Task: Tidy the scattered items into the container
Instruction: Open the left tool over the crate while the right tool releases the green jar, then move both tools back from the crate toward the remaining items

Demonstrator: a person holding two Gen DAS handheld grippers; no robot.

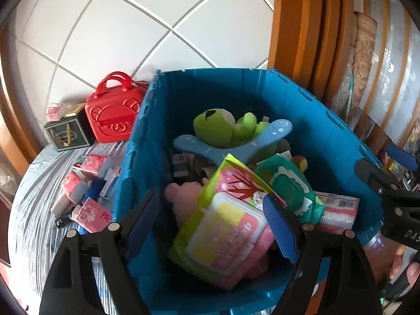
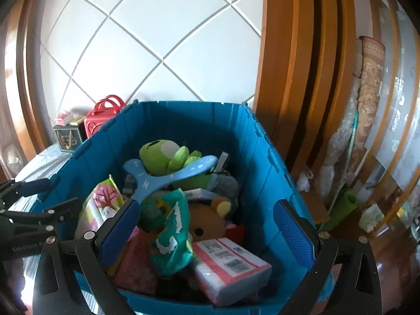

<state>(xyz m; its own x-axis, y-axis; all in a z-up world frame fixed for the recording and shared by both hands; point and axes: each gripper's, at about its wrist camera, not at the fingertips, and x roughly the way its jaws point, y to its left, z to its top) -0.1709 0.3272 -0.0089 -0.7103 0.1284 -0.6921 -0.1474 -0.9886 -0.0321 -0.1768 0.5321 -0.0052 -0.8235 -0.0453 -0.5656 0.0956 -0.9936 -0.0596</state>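
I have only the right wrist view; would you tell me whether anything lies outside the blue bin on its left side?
Observer: Yes. Several pink tissue packs lie scattered on the table left of the blue bin, nearer the camera than the red case.
Operator: Thank you. Is the left hand-held gripper carrying anything?
Observer: No. The left hand-held gripper is open over the bin. The pink-and-green wipes pack lies inside the bin between its fingers, and the pads are not pressing on it.
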